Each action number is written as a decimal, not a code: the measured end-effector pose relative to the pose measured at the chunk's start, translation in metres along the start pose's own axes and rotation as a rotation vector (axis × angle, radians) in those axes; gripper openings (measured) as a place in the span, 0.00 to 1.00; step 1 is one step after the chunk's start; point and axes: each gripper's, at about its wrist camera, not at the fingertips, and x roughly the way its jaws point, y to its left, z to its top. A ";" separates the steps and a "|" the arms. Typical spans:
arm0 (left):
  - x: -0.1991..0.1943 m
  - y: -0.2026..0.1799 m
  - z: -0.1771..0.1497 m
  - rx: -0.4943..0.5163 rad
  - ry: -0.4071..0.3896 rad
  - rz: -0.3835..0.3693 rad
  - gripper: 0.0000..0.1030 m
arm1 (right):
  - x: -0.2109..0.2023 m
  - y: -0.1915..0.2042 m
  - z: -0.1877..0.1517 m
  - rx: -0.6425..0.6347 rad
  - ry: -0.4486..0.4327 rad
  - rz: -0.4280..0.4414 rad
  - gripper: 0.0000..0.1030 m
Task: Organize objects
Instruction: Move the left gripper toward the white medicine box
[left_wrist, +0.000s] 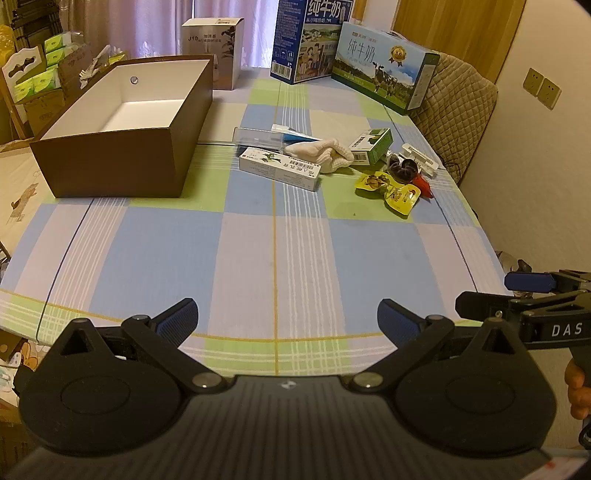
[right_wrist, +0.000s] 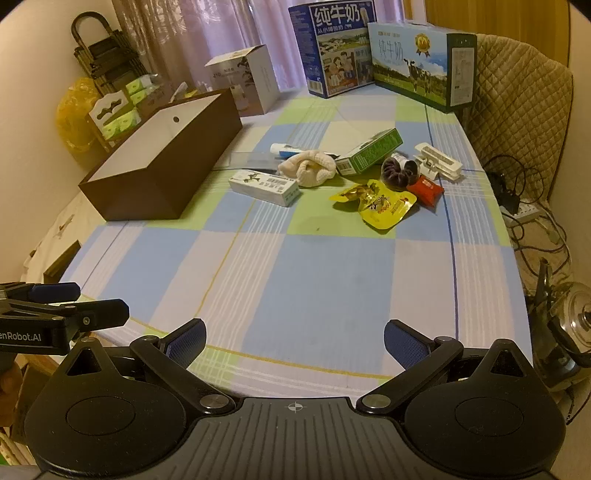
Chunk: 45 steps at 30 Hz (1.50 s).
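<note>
An open brown box (left_wrist: 122, 155) with a white inside stands at the table's far left; it also shows in the right wrist view (right_wrist: 162, 173). Loose items lie in a cluster to its right: a white carton (left_wrist: 279, 169), a cream cloth (left_wrist: 323, 153), a green carton (left_wrist: 371, 146), yellow snack packets (left_wrist: 391, 188), a dark scrunchie (right_wrist: 400, 170), a red packet (right_wrist: 424, 189) and a white clip (right_wrist: 439, 162). My left gripper (left_wrist: 288, 319) is open and empty over the near table edge. My right gripper (right_wrist: 295, 338) is open and empty beside it.
Two milk cartons (left_wrist: 310, 40) (left_wrist: 384, 70) and a humidifier box (left_wrist: 218, 48) stand at the table's far end. A quilted chair (right_wrist: 517, 96) is at the right. Cables and a power strip (right_wrist: 524, 212) lie right of the table. The tablecloth (left_wrist: 277, 251) is checked.
</note>
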 end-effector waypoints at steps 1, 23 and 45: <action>0.002 0.001 0.002 0.001 0.002 0.001 0.99 | 0.001 -0.001 0.002 0.000 0.001 0.000 0.98; 0.042 0.009 0.045 0.031 0.038 -0.011 0.99 | 0.030 -0.015 0.038 0.038 0.002 -0.031 0.98; 0.106 0.018 0.110 0.097 0.107 -0.057 0.99 | 0.068 -0.034 0.080 0.148 0.011 -0.114 0.98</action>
